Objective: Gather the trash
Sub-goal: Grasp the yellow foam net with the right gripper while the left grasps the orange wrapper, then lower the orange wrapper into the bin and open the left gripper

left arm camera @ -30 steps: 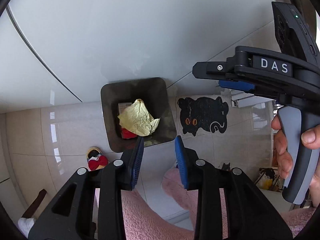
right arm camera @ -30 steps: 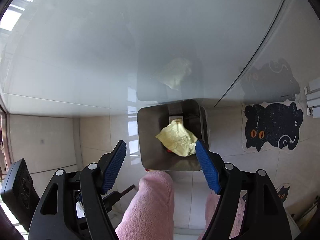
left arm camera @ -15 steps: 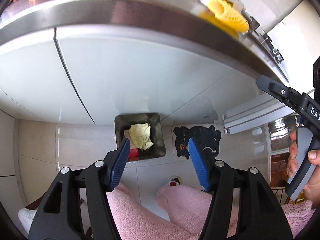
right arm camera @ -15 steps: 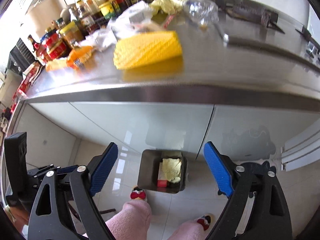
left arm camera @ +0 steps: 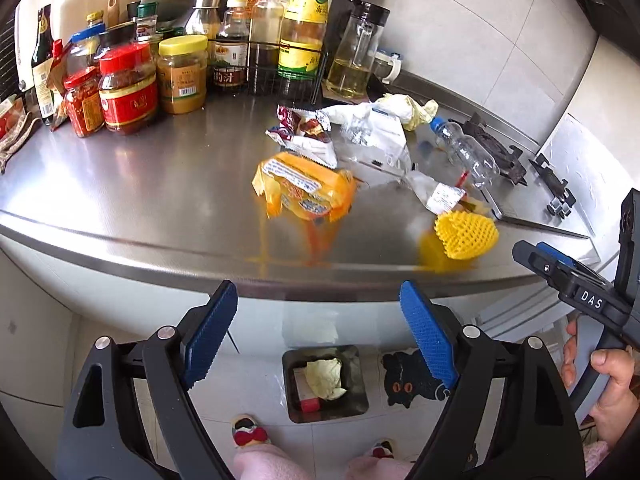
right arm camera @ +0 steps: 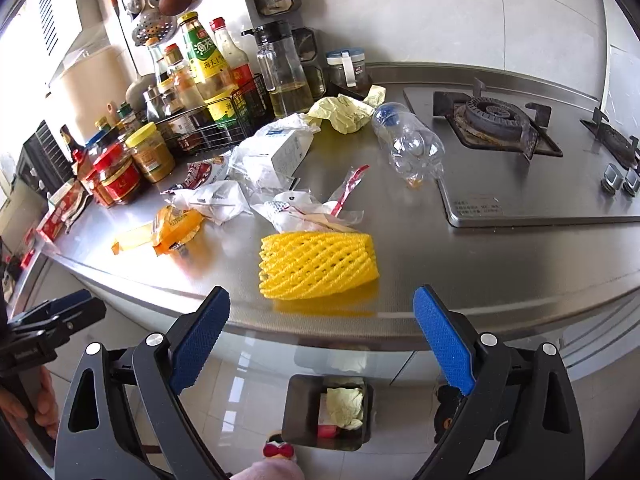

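Both your left gripper and right gripper hang with jaws spread wide and empty, short of the steel counter's edge. The trash lies on the counter: a yellow foam fruit net nearest, an orange snack wrapper, a clear plastic bottle. The square dark bin stands on the floor below. Risk: the soft net may crush and slip, or be nudged over the edge.
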Action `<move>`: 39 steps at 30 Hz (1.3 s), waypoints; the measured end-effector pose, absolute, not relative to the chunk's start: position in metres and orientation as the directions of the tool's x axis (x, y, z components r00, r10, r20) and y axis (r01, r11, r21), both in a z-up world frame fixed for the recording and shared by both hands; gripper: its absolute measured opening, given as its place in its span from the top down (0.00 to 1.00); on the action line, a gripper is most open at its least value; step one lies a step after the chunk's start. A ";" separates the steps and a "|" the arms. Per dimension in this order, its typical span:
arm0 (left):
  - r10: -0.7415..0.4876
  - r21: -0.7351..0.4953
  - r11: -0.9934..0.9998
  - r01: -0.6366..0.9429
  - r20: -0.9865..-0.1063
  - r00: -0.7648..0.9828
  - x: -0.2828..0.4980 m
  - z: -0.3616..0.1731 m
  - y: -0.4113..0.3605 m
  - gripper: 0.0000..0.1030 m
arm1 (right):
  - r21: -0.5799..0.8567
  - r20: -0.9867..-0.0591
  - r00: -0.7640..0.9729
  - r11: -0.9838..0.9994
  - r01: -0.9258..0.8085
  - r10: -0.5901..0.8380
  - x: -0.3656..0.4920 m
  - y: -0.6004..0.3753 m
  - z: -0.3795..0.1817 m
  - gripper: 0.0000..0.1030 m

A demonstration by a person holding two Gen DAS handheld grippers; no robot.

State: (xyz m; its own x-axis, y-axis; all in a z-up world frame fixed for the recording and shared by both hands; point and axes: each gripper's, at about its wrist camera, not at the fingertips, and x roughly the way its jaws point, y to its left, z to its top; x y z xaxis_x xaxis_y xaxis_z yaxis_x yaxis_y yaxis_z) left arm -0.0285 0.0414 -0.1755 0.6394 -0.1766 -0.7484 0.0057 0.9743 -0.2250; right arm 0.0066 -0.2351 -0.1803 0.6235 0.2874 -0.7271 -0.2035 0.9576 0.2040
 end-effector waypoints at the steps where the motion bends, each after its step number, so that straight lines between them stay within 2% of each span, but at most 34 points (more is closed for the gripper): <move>1: -0.176 -0.224 0.975 0.007 -0.745 0.643 -0.025 -0.176 0.049 0.23 | 0.202 -0.729 0.623 0.959 -0.199 0.283 0.009 -0.233 -0.183 0.09; 10: -0.175 -0.197 0.979 0.043 -0.727 0.664 0.026 -0.166 0.057 0.22 | 0.161 -0.734 0.640 0.974 -0.161 0.227 0.029 -0.220 -0.191 0.09; 15: -0.186 -0.189 0.980 0.064 -0.750 0.634 0.056 -0.178 0.050 0.22 | 0.099 -0.732 0.656 0.981 -0.165 0.184 0.034 -0.209 -0.195 0.11; 22: -0.136 -0.113 0.991 0.077 -0.775 0.616 0.089 -0.200 0.035 0.19 | 0.053 -0.745 0.651 0.986 -0.158 0.145 0.040 -0.202 -0.210 0.12; 25: -0.145 -0.123 0.989 0.078 -0.794 0.590 0.097 -0.212 0.034 0.20 | 0.072 -0.765 0.625 0.985 -0.155 0.154 0.045 -0.202 -0.217 0.23; 27: -0.161 -0.140 0.987 0.081 -0.801 0.576 0.100 -0.218 0.035 0.27 | 0.081 -0.770 0.620 0.986 -0.144 0.154 0.048 -0.204 -0.219 0.31; 29: -0.169 -0.149 0.985 0.082 -0.807 0.566 0.101 -0.222 0.035 0.31 | 0.078 -0.772 0.618 0.987 -0.141 0.149 0.050 -0.205 -0.218 0.46; 32: -0.179 -0.158 0.984 0.087 -0.805 0.566 0.102 -0.224 0.035 0.36 | 0.069 -0.781 0.607 0.987 -0.148 0.146 0.054 -0.206 -0.220 0.61; 35: -0.174 -0.149 0.985 0.092 -0.805 0.566 0.102 -0.224 0.033 0.53 | 0.067 -0.786 0.601 0.987 -0.147 0.143 0.056 -0.209 -0.222 0.74; 37: -0.178 -0.153 0.984 0.092 -0.807 0.563 0.103 -0.224 0.033 0.56 | 0.063 -0.788 0.599 0.987 -0.150 0.141 0.056 -0.210 -0.222 0.80; 39: -0.182 -0.159 0.983 0.090 -0.807 0.562 0.102 -0.223 0.032 0.65 | 0.068 -0.789 0.596 0.985 -0.156 0.149 0.056 -0.212 -0.222 0.86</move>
